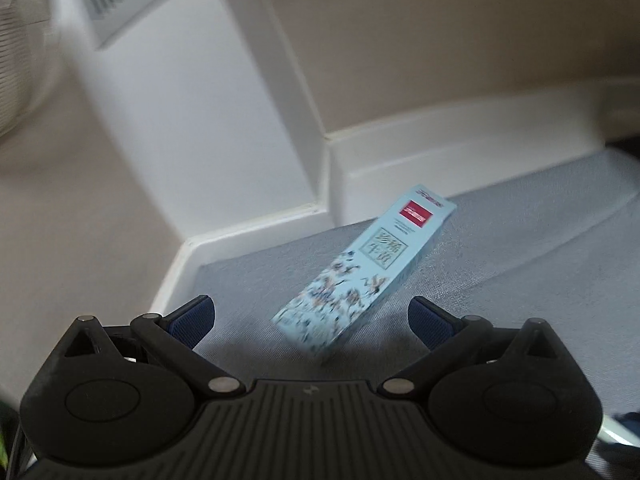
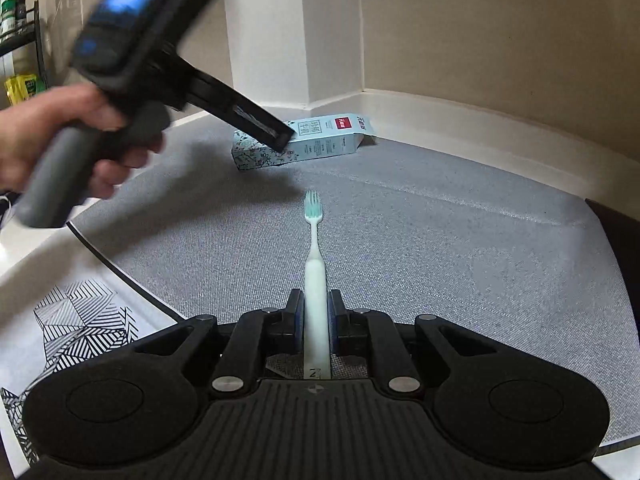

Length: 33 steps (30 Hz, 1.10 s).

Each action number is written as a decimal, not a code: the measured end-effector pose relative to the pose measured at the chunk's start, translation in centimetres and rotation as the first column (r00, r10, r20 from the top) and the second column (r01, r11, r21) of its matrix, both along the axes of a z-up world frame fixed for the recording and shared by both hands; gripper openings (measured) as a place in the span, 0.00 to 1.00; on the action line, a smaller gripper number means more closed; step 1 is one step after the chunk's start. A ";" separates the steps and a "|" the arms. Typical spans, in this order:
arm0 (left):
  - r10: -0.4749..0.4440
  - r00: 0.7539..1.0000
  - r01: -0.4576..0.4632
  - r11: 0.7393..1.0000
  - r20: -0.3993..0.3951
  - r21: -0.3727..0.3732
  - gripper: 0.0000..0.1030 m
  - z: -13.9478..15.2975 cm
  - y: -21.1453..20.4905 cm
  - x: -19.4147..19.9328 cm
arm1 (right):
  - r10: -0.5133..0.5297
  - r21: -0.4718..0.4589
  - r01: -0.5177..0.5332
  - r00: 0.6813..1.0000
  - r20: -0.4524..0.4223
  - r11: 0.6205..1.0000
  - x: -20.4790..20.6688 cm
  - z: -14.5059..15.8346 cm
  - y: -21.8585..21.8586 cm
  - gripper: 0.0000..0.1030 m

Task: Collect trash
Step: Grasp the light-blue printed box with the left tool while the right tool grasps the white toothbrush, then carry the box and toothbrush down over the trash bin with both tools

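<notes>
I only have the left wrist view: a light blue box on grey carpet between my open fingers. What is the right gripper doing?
Observer: The right gripper is shut on a toothbrush, bristles pointing forward.
Operator: Is the left gripper touching the box yet?
Observer: Seen from the right wrist, the left gripper is at the box; contact is unclear, it is blurred.
Operator: Anything else nearby?
Observer: A black-and-white patterned sheet lies on the left.

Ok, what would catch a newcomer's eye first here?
Probably the white toothbrush with teal bristles, clamped in the right gripper and pointing out over the grey mat. Next, the pale blue floral carton lying near the wall corner, with the open left gripper poised just before it.
</notes>
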<state>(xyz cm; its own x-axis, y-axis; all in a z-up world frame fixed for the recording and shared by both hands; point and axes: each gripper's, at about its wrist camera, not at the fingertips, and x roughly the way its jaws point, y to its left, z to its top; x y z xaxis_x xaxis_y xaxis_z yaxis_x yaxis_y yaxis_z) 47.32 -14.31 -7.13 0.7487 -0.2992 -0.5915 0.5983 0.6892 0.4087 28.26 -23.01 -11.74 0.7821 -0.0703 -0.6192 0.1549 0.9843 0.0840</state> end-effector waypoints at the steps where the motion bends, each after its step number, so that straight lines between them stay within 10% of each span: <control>1: -0.010 1.000 0.010 1.000 -0.002 0.025 1.00 -0.5 -0.4 0.4 | -0.001 0.001 0.001 1.000 0.000 1.000 0.0 0.0 0.0 0.14; 4: -0.010 1.000 0.012 0.997 -0.027 0.073 1.00 -1.8 -1.8 1.7 | -0.007 -0.007 0.007 1.000 -0.001 1.000 0.2 0.0 0.1 0.14; 6: 0.021 0.999 -0.018 0.997 -0.042 0.080 0.63 -2.3 -2.2 2.4 | -0.010 -0.024 0.010 1.000 -0.005 1.000 0.2 0.0 0.4 0.14; 11: 0.112 0.989 -0.113 0.994 -0.096 -0.003 0.44 -0.8 -0.2 3.0 | -0.012 -0.026 0.011 1.000 -0.003 1.000 0.2 -0.1 0.5 0.14; 33: 0.287 0.958 -0.276 0.915 -0.007 -0.295 0.42 12.6 19.1 -26.9 | 0.007 0.098 -0.022 0.988 0.154 0.995 -10.7 5.6 2.9 0.13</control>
